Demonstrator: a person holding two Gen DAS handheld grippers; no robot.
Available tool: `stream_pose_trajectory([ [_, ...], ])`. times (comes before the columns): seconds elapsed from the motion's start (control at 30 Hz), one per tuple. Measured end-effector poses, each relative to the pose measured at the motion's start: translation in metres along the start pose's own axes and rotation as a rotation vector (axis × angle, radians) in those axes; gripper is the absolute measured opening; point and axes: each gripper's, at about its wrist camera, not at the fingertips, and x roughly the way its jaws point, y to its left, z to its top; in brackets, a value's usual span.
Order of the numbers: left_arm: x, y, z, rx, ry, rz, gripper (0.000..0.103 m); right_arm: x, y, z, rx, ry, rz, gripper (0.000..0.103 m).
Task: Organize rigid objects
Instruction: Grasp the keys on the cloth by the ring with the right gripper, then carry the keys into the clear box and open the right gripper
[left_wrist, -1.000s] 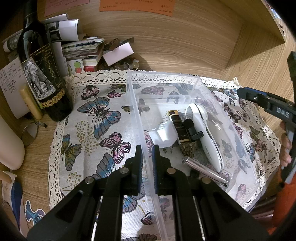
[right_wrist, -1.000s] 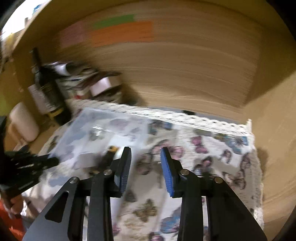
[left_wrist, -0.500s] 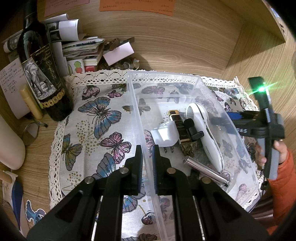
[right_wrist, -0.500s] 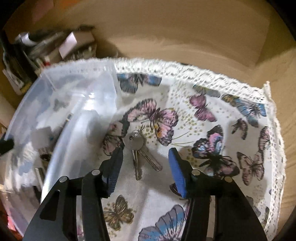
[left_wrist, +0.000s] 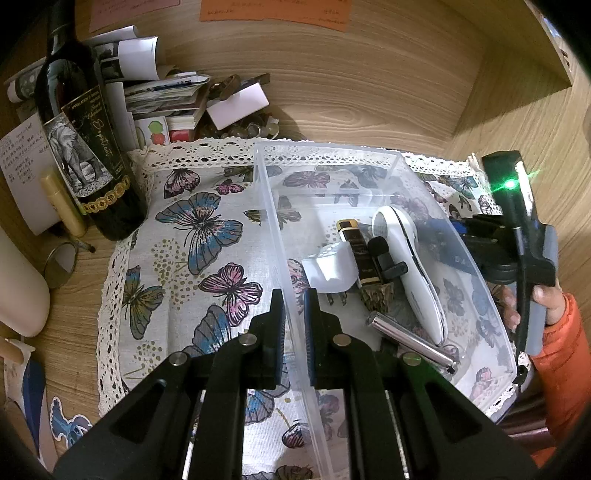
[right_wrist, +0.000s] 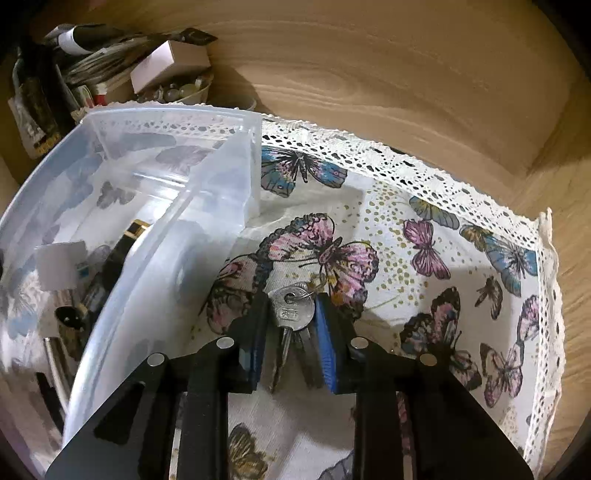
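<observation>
Left gripper (left_wrist: 293, 314) was clamped on the clear plastic bin (left_wrist: 273, 225) wall. Right gripper (right_wrist: 290, 325) jaws were closing around flat metal keys (right_wrist: 291, 314) on butterfly-print cloth (right_wrist: 424, 295).

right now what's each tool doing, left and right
Left tool: shut on the near wall of the clear plastic bin.
Right tool: closing around the bunch of keys on the butterfly cloth, pads about touching.

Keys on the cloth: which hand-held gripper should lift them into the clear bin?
Right. The right hand-held gripper is closing around the keys, which sit between its fingers. The left hand-held gripper is clamped on the clear bin wall, steadying it.
</observation>
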Motion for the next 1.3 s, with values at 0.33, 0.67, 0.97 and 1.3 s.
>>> stream_pose_trajectory([
  [0.33,0.000,0.000,0.000,0.001,-0.001,0.000,0.009,-0.067,-0.007,0.011,0.054,-0.159,0.011,0.023],
  [0.67,0.000,0.000,0.000,0.001,-0.001,0.001,0.009,-0.131,0.016,0.015,-0.023,-0.326,0.062,0.023],
  [0.97,0.000,0.000,0.000,0.001,-0.001,0.001,0.009,-0.122,0.047,0.009,-0.054,-0.284,0.163,0.023],
  [1.3,0.000,0.000,0.000,0.001,-0.001,0.001,0.009,-0.081,0.062,0.001,-0.066,-0.137,0.197,0.023],
])
